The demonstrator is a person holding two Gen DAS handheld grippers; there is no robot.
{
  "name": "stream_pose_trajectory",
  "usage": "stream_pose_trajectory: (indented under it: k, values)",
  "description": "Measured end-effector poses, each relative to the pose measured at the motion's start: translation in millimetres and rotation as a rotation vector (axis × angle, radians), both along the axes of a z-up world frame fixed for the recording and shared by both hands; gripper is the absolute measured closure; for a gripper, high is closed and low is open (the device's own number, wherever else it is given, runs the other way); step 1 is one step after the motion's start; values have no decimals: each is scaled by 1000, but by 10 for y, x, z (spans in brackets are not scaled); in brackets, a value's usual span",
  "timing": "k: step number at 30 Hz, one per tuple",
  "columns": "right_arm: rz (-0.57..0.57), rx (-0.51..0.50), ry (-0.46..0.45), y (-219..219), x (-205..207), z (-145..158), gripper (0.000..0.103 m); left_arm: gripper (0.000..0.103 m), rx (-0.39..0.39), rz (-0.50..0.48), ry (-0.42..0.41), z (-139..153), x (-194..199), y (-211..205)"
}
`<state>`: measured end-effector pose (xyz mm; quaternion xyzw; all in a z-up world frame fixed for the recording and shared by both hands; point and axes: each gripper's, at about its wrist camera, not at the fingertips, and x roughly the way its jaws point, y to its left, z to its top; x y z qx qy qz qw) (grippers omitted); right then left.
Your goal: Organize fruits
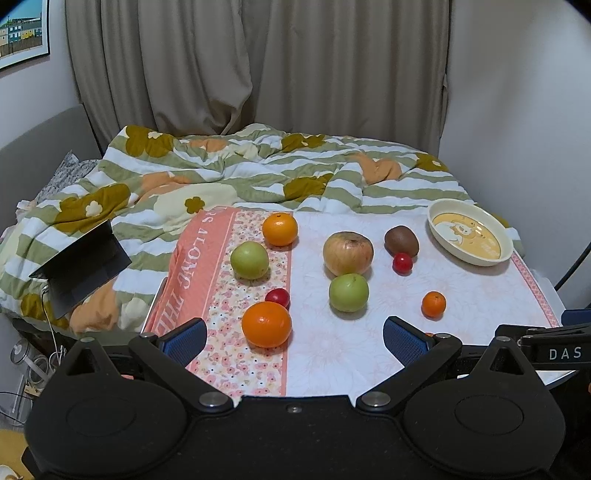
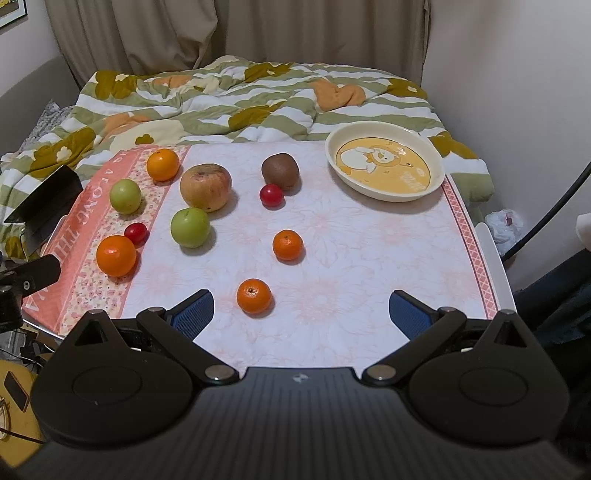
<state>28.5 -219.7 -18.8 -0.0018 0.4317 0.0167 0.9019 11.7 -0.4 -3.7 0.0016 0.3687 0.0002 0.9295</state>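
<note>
While fruit dots the cloth (image 2: 332, 240), both grippers' fingers (image 1: 184, 339) (image 2: 410, 314) wide apart, empty.

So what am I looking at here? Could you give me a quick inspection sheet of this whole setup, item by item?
Surface: table under a pink floral cloth, flat.
Job's things: plate at the far right, no fruit in it; loose on the cloth are two large oranges, two small mandarins, two green apples, one big yellowish apple, a kiwi and two small red fruits.
Clutter: laptop on the bed, left of the table.
Grippers: left tool open, holding nothing; right tool open, holding nothing.
Cables: dark cable at the right edge; white cable below the laptop.
Surroundings: bed with flowered quilt, curtains, framed picture.
</note>
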Motion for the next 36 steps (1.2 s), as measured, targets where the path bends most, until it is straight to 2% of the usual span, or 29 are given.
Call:
stream_pose_trajectory:
  k: [36]
  values:
    - [2,13,7,-4,-11,18,0,0,19,1,-6,35,1,30]
